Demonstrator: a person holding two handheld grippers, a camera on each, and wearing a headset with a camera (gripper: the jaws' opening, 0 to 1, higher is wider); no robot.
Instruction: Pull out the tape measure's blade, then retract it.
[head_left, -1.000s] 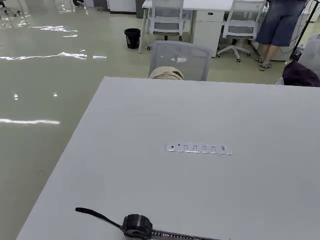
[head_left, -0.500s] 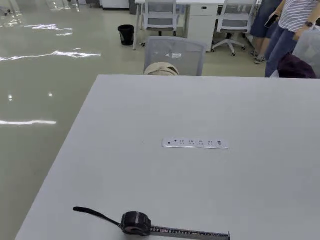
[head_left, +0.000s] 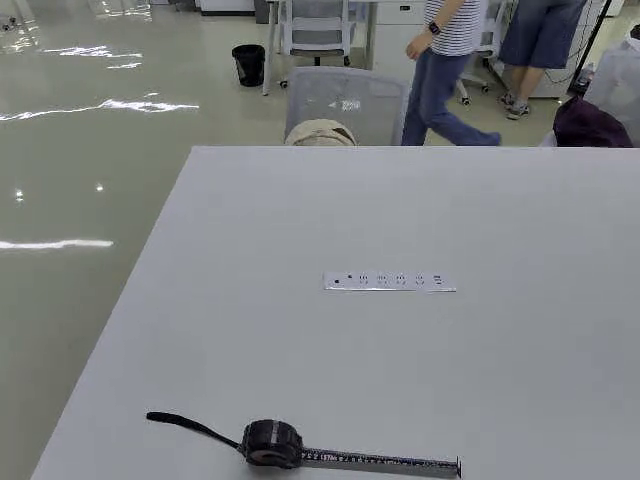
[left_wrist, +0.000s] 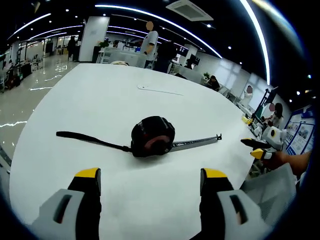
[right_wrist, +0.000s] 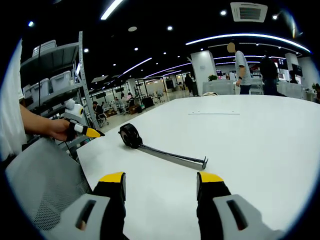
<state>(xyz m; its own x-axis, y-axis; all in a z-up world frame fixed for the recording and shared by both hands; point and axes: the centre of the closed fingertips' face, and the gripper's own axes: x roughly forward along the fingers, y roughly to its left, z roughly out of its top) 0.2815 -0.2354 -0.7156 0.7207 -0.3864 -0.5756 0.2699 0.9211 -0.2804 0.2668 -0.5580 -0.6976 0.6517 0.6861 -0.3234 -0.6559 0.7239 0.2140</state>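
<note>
Facing the tape measure case (left_wrist: 152, 136) by the near edge of the tabletop (head_left: 400, 200), my left claw (left_wrist: 151, 174) hangs released, empty; the blade (head_left: 380, 462) lies extended rightward along that edge, hook end nearer my right claw (right_wrist: 161, 177), also released.

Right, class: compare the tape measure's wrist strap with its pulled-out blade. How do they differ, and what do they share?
The wrist strap is plain black; the blade is paler with printed marks. The strap curves from one side of the case; the blade runs straight from the other, ending in a hook. Both lie on the white table.
</note>
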